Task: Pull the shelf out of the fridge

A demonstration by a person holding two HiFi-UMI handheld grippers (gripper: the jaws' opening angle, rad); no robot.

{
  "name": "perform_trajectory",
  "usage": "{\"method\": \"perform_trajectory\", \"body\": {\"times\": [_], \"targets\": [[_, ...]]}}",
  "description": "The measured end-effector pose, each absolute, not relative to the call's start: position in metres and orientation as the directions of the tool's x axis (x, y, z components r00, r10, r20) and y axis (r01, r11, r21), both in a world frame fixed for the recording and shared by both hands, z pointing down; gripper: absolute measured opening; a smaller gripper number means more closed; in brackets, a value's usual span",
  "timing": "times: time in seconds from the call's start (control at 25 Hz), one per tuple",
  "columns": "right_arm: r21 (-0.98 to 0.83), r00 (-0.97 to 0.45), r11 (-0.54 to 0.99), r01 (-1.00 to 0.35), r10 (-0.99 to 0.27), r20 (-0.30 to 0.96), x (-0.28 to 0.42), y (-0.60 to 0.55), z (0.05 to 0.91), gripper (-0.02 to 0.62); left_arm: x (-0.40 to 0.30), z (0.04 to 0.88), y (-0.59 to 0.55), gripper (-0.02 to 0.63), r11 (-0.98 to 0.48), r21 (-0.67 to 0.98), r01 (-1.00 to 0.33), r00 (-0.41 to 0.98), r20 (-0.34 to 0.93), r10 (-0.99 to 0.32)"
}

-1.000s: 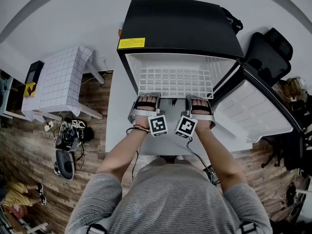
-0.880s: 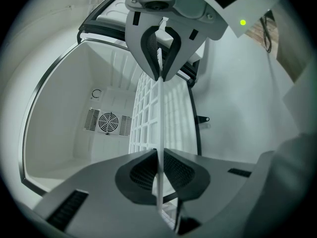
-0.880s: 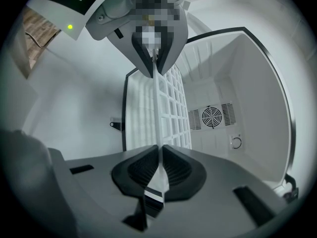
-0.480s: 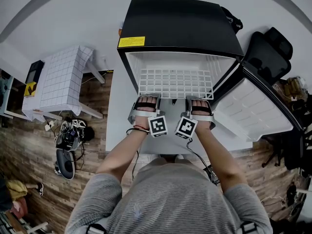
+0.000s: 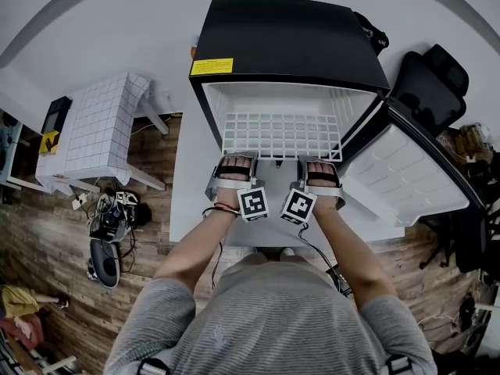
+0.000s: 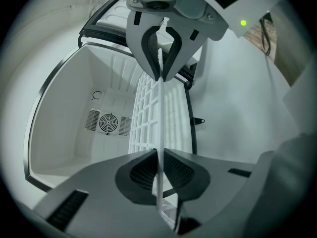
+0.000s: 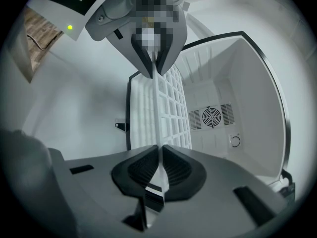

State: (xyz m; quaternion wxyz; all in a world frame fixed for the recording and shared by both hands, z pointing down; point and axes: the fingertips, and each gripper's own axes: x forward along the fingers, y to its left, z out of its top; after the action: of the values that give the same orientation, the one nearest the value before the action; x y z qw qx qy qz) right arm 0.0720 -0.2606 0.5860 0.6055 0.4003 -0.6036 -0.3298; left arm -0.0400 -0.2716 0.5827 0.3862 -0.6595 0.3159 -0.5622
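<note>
The left gripper (image 5: 234, 158) and right gripper (image 5: 319, 160) keep fingers clenched on the front edge of the shelf (image 5: 281, 135), barely nudged from the fridge (image 5: 289, 37), with most of the pull apparently ahead.

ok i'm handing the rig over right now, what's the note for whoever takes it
left gripper: shut on the front edge of the white grid shelf, left of centre.
right gripper: shut on the same edge, right of centre.
fridge: its door is swung open to the right; most of the shelf sits inside.
done: door open, both grips set.
left: draw both grippers back evenly, probably keeping the shelf level, until it clears the fridge.
</note>
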Motion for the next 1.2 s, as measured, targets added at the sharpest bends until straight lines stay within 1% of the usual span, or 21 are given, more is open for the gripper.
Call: {"method": "perform_trajectory", "body": {"times": [0.12,0.28,0.4,0.56,0.88,1.12,1.2], "targets": [[0.883,0.049,0.462,-0.088,-0.883,0.467,0.071,-0.257,0.587,0.034,-0.035,0.583,-0.265,0.037,-0.525,-0.850,-0.029,0.202,0.510,-0.836],[0.881,0.048,0.465,-0.089,-0.881,0.470,0.071,-0.252,0.588,0.034,-0.040,0.584,-0.262,0.037,-0.507,-0.862,0.006,0.184,0.500,-0.846],[0.879,0.045,0.468,-0.088,-0.880,0.473,0.071,-0.249,0.587,0.034,-0.034,0.583,-0.256,0.037,-0.537,-0.843,-0.043,0.221,0.516,-0.828],[0.873,0.036,0.478,-0.099,-0.875,0.483,0.070,-0.246,0.589,0.034,-0.040,0.584,-0.258,0.037,-0.508,-0.862,0.010,0.187,0.500,-0.845],[0.877,0.044,0.471,-0.095,-0.878,0.477,0.070,-0.243,0.588,0.034,-0.034,0.584,-0.250,0.037,-0.545,-0.837,-0.047,0.226,0.523,-0.822],[0.879,0.042,0.469,-0.092,-0.880,0.474,0.070,-0.241,0.586,0.034,-0.040,0.584,-0.252,0.037,-0.511,-0.860,-0.002,0.194,0.501,-0.844],[0.873,0.035,0.478,-0.098,-0.875,0.483,0.069,-0.240,0.588,0.034,-0.039,0.585,-0.251,0.037,-0.518,-0.855,-0.016,0.207,0.504,-0.838]]}}
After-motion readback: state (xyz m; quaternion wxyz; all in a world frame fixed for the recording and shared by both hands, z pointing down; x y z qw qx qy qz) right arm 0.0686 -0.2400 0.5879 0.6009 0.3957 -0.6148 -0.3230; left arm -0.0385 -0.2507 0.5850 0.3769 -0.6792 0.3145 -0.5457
